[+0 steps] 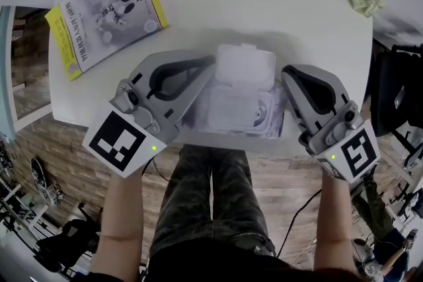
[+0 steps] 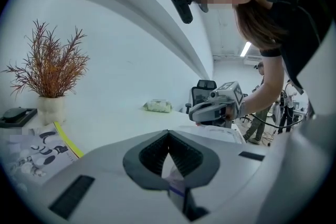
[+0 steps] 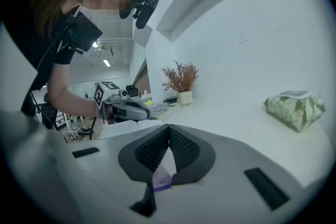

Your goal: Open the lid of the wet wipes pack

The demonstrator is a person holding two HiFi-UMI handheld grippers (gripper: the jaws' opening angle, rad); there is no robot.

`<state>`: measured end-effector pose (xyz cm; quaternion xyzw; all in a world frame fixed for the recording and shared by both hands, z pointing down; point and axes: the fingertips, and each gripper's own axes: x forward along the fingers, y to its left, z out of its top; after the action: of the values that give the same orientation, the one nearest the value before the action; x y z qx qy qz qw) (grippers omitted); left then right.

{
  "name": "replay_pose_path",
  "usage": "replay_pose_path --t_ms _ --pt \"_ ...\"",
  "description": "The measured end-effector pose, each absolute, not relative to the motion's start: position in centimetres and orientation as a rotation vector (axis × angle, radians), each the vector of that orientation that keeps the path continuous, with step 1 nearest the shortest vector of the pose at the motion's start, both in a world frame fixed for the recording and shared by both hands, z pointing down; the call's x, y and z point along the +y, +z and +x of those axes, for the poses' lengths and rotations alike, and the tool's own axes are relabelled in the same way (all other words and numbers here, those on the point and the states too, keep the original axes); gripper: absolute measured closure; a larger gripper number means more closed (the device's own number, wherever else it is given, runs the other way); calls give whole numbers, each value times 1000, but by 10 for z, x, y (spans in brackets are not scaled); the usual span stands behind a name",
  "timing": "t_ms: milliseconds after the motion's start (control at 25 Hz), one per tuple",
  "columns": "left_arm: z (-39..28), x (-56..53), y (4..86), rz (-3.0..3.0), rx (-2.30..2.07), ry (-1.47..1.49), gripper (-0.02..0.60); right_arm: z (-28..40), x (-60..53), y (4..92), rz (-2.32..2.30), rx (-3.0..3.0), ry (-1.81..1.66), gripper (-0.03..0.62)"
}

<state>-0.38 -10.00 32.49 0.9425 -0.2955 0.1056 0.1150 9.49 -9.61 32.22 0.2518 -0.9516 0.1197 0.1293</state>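
Near edge of the surface (image 1: 264, 3): wet wipes pack (image 1: 231, 109) lying flat, its lid (image 1: 246, 64) already swung up toward the far side, baring the oval opening. We cannot tell if a wipe pokes out. Left claw (image 2: 168, 134) and right claw (image 3: 168, 131) are each pinched tight on a thin end flap of the pack. We judge it best to keep both pinches level and not pull them apart, lest the film tear.
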Motion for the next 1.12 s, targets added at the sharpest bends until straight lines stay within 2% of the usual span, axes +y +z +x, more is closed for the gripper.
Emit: replay_pose_path --t_ms 720,1120 --pt "-5 -47 288 2782 -930 240 569 97 -33 288 751 -2786 284 574" --pt "0 -15 247 2731 -888 8 569 87 6 250 761 -2824 268 574"
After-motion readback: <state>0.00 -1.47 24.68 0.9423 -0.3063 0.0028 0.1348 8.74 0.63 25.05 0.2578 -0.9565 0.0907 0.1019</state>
